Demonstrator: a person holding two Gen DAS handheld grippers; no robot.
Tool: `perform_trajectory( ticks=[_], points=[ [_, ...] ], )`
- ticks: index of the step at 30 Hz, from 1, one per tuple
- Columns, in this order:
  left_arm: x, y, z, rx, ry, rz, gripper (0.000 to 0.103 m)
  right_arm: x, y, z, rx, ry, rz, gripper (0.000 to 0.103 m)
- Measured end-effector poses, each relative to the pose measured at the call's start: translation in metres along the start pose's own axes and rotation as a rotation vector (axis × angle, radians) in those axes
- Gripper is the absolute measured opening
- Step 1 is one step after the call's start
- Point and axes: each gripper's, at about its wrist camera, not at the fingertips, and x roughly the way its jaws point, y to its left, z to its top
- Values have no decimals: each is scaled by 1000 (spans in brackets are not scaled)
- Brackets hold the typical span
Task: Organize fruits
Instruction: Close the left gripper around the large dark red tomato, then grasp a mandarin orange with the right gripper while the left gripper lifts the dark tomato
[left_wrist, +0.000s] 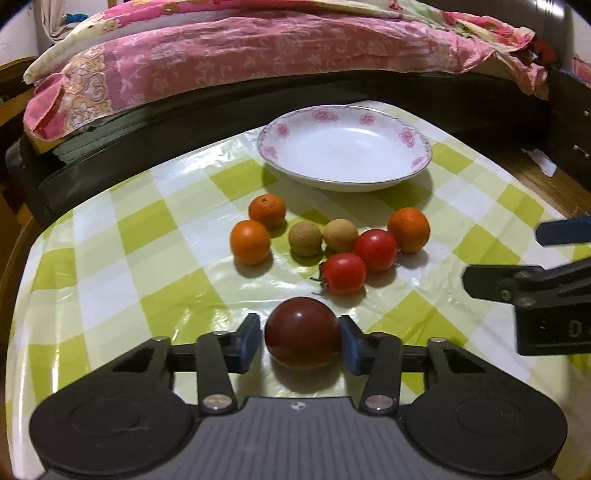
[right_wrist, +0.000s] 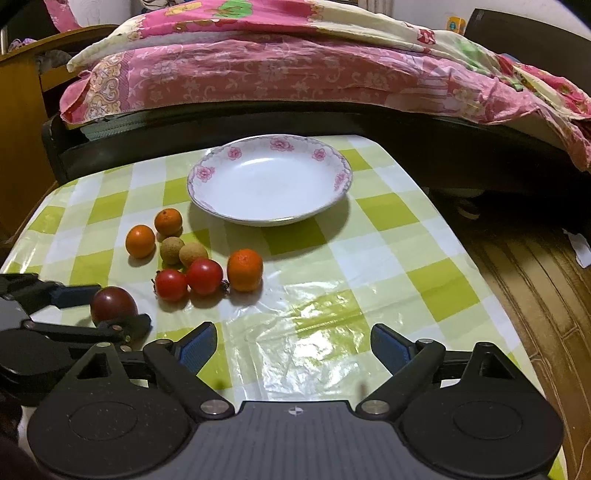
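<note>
A dark red tomato (left_wrist: 303, 332) lies on the checked tablecloth between the blue pads of my left gripper (left_wrist: 299, 341). The right pad touches it and a small gap shows at the left pad. Beyond it lie two red tomatoes (left_wrist: 345, 272), two tan longans (left_wrist: 304, 238) and three small oranges (left_wrist: 250, 242). A white plate with pink flowers (left_wrist: 413, 138) stands behind them, with nothing in it. My right gripper (right_wrist: 293, 350) is open and empty over bare cloth right of the fruit. The right wrist view shows the left gripper (right_wrist: 101, 308) around the dark tomato (right_wrist: 112, 304).
The table (right_wrist: 424, 277) ends at the right, where a wooden floor (right_wrist: 535, 295) shows. A dark bed frame with pink bedding (right_wrist: 295, 77) runs along the table's far edge. A wooden cabinet (right_wrist: 18, 129) stands at the far left.
</note>
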Motion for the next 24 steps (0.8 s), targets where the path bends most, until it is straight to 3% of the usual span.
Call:
perform_trajectory(
  ticks=[5,15,20,24],
  points=[
    [0,0,0,21,-5,-9,49,5,3,9,-62,-34,15,82],
    [1,1,0,54,-11,-17,53,27,6,21,-172,-44,120,60],
    [2,4,-1,53,-16,-34,54,37,6,24,-243,-66,141,60],
    [2,4,-1,65,-22,-43,52,45,6,25,-284,-69,173,51]
  ],
)
